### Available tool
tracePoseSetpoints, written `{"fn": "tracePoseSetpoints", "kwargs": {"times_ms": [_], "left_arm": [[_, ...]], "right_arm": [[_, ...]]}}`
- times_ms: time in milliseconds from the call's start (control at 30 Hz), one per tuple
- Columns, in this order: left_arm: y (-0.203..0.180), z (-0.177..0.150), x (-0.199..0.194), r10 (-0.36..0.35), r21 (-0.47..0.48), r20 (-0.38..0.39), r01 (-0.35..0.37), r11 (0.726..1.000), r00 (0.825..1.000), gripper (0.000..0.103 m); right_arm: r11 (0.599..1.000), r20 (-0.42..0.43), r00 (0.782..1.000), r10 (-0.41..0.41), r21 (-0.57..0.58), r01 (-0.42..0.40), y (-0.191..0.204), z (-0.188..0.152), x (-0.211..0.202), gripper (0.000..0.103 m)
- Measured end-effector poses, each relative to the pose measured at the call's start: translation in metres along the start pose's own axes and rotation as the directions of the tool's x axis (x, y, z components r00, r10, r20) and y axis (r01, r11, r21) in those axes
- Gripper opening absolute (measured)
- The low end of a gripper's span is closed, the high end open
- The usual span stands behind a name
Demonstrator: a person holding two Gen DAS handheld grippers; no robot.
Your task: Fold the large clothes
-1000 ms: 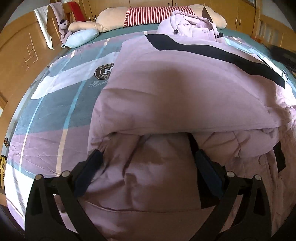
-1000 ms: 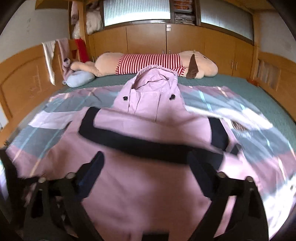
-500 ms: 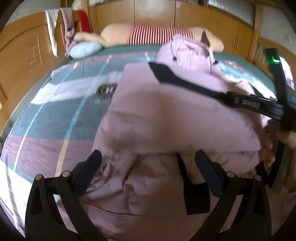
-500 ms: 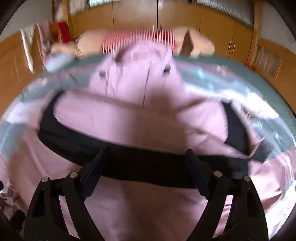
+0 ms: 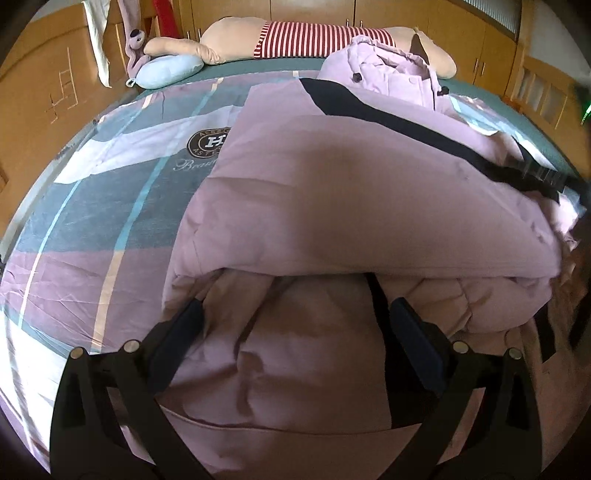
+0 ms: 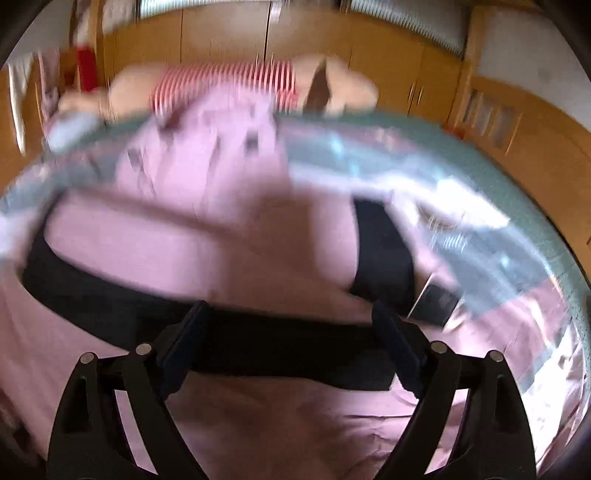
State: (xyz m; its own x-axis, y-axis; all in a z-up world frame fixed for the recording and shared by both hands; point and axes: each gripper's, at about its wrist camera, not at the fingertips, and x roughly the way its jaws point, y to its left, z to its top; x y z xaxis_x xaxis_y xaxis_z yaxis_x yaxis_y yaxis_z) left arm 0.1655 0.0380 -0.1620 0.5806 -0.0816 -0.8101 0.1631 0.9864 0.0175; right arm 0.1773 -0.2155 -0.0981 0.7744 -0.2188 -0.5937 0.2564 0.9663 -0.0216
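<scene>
Left wrist view: the left gripper point(image 5: 291, 325) sits low over the big puffy pink coat with a black band point(image 5: 332, 199). Its two fingers are wide apart and hold nothing.
Left side of the bed: the striped purple, blue and white bed cover point(image 5: 92, 229) is bare next to the coat.
Coat place: it lies in the middle of the bed, its bottom part folded up, its hood point(image 5: 384, 74) near the long tan plush toy in a red striped shirt point(image 5: 317, 35).
Right wrist view: the right gripper point(image 6: 291, 332) has its fingers wide apart too, right over the black band point(image 6: 288, 350). I cannot tell if they touch it.
What changed: half a second ago the right gripper showed big in the left view; now it is only a blur at the edge. The right view got closer and more blurry.
What it means: I think one fold is done and the next grab comes soon.
</scene>
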Motion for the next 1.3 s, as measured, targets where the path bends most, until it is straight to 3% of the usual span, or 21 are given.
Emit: {"fn": "tracePoseSetpoints", "kwargs": {"times_ms": [67,167,267,333,500,667,700,733,767,833,900,967,1067,1133,1200,1300], "left_arm": [[-0.001,-0.003,-0.001,0.003,0.001,0.000,-0.003,1.000,1.000,0.101],[-0.001,-0.005,0.001,0.006,0.001,0.003,-0.006,1.000,1.000,0.101],[-0.001,-0.006,0.002,0.008,0.003,0.010,-0.008,1.000,1.000,0.101],[-0.002,-0.008,0.005,0.017,0.008,0.016,-0.017,1.000,1.000,0.101],[-0.001,-0.010,0.008,0.016,0.000,0.029,-0.016,1.000,0.999,0.101],[-0.002,-0.014,0.008,0.013,-0.001,0.052,-0.013,1.000,0.999,0.101],[-0.002,-0.014,0.008,0.014,0.000,0.054,-0.014,1.000,0.998,0.101],[-0.002,-0.014,0.008,0.015,0.001,0.054,-0.015,1.000,0.998,0.101],[-0.003,-0.014,0.008,0.015,0.001,0.054,-0.015,1.000,0.998,0.101],[-0.003,-0.015,0.008,0.018,0.002,0.052,-0.018,1.000,0.998,0.101],[-0.004,-0.015,0.008,0.022,0.004,0.050,-0.022,1.000,0.999,0.101],[-0.004,-0.015,0.007,0.025,0.001,0.048,-0.025,1.000,0.999,0.101],[-0.004,-0.015,0.003,0.050,-0.017,0.064,-0.049,0.999,0.997,0.101],[-0.001,-0.015,-0.002,0.052,-0.047,0.078,-0.048,0.998,0.996,0.101],[0.003,-0.015,-0.006,0.035,-0.081,0.082,-0.028,0.996,0.996,0.101],[0.004,-0.015,-0.006,0.034,-0.091,0.073,-0.027,0.995,0.997,0.101]], "right_arm": [[0.999,0.033,0.998,0.050,0.000,-0.050,0.008,0.023,-0.002,0.094],[0.987,0.003,0.987,0.161,0.020,-0.161,0.029,0.072,0.025,0.094],[0.967,-0.001,0.970,0.243,0.075,-0.242,0.052,0.126,0.064,0.094],[0.948,-0.057,0.950,0.306,0.109,-0.298,0.080,0.163,0.105,0.095],[0.951,-0.146,0.942,0.301,0.122,-0.285,0.139,0.203,0.181,0.095],[0.964,-0.274,0.929,0.248,0.164,-0.209,0.167,0.187,0.244,0.093],[0.963,-0.277,0.928,0.250,0.170,-0.209,0.167,0.183,0.246,0.086],[0.961,-0.277,0.926,0.256,0.175,-0.213,0.168,0.177,0.246,0.038],[0.961,-0.276,0.928,0.251,0.183,-0.205,0.166,0.177,0.244,0.007],[0.947,-0.148,0.947,0.284,0.201,-0.252,0.159,0.179,0.207,0.005],[0.954,-0.012,0.960,0.281,0.108,-0.278,0.160,0.181,0.162,0.004],[0.947,0.121,0.939,0.321,-0.010,-0.322,0.159,0.171,0.097,0.004],[0.913,0.197,0.892,0.408,-0.116,-0.392,0.143,0.134,0.014,0.004],[0.891,0.213,0.867,0.450,-0.172,-0.420,0.131,0.104,-0.026,0.004],[0.875,0.201,0.858,0.472,-0.228,-0.428,0.121,0.060,-0.060,0.004],[0.858,0.086,0.857,0.508,-0.139,-0.494,0.102,0.002,-0.072,0.005]]}}
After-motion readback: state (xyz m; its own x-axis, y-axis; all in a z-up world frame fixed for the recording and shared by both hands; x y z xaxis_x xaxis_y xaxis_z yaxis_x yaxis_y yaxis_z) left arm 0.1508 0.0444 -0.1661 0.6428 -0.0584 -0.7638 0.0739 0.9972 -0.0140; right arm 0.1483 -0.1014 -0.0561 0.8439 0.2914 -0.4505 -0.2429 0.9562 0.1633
